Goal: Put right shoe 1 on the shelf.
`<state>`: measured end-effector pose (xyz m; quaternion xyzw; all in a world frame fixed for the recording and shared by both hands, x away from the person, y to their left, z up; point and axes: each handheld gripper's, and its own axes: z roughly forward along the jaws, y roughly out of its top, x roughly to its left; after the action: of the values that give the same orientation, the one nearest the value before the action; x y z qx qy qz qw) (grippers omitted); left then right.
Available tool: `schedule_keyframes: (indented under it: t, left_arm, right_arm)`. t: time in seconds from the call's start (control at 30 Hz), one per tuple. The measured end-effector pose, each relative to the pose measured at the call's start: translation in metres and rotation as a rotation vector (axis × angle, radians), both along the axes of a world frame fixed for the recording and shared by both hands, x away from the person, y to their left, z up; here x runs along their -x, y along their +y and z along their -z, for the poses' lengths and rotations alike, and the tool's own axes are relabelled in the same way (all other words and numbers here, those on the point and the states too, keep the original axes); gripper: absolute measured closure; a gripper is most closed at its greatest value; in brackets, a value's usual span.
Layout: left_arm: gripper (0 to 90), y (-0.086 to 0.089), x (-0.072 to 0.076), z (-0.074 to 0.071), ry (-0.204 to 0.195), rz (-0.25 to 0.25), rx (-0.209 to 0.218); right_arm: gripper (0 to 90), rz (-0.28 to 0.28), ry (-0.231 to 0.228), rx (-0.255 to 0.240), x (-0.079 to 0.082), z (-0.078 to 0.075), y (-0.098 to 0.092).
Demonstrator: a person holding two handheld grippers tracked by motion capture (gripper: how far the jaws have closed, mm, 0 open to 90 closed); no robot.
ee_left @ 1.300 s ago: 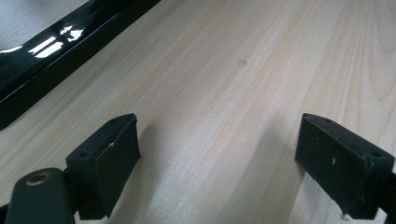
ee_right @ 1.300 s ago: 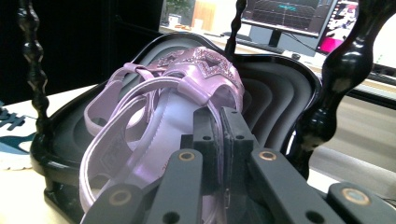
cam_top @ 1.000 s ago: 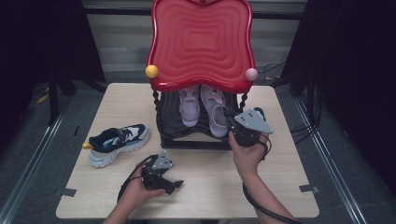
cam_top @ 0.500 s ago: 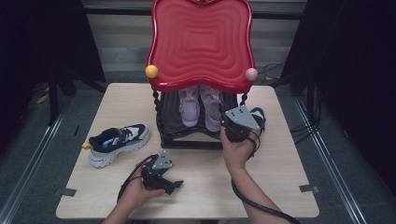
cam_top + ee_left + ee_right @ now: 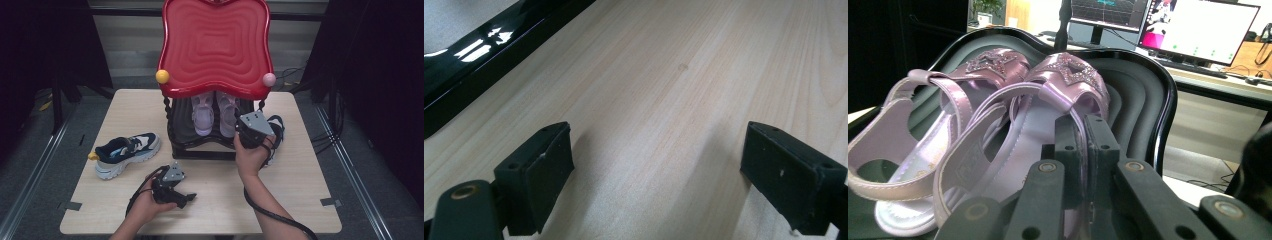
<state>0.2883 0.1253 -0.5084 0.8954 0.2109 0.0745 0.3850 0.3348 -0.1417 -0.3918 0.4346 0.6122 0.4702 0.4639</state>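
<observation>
**Right gripper clamped on sandal strap at lower shelf; left gripper idle on table**

High view, left to right: one navy-and-white sneaker (image 5: 127, 154) lies on its sole near the table's (image 5: 300, 190) left edge, long axis roughly along that edge-to-centre line, toe toward the rack (image 5: 202, 145). Left gripper (image 5: 186, 199) rests near the front edge, left of centre, pointing toward the table's right side. Rack stands at mid-table toward the back edge; its red top tray (image 5: 215, 47) overhangs the shelf below. Two pale lilac sandals (image 5: 204, 116) side by side on that lower shelf, long axes running front to back, heels toward the person. A second dark sneaker (image 5: 276, 131) sits just right of the rack, partly hidden by the right hand. Count: two sneakers, two sandals, two grippers.

Left gripper view adds: jaws wide apart, nothing between them, bare wood beneath; the rack's black base rail crosses the upper left corner.

Right gripper view adds: right gripper (image 5: 1083, 137) jaws closed tight on the thin back strap of the nearer sandal (image 5: 1048, 115); star-shaped glitter trims on both toes; monitors beyond the shelf.
</observation>
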Motion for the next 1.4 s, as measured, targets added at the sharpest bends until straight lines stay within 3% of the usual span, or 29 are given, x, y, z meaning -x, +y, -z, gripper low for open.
schedule_keyframes:
  t: [0.57,0.93,1.4]
  left_arm:
    - [12.5,0.0,0.0,0.0,0.002,0.001,0.001]
    - [12.4,0.0,0.0,0.0,0.003,-0.002,0.005]
    - [12.4,0.0,0.0,0.0,0.003,-0.002,0.005]
  right_arm:
    - [85.4,0.04,0.01,0.0,-0.012,0.009,0.008]
    - [85.2,0.034,-0.004,0.051,-0.015,0.015,0.017]
    - [84.6,0.021,0.002,0.046,-0.015,0.021,0.016]
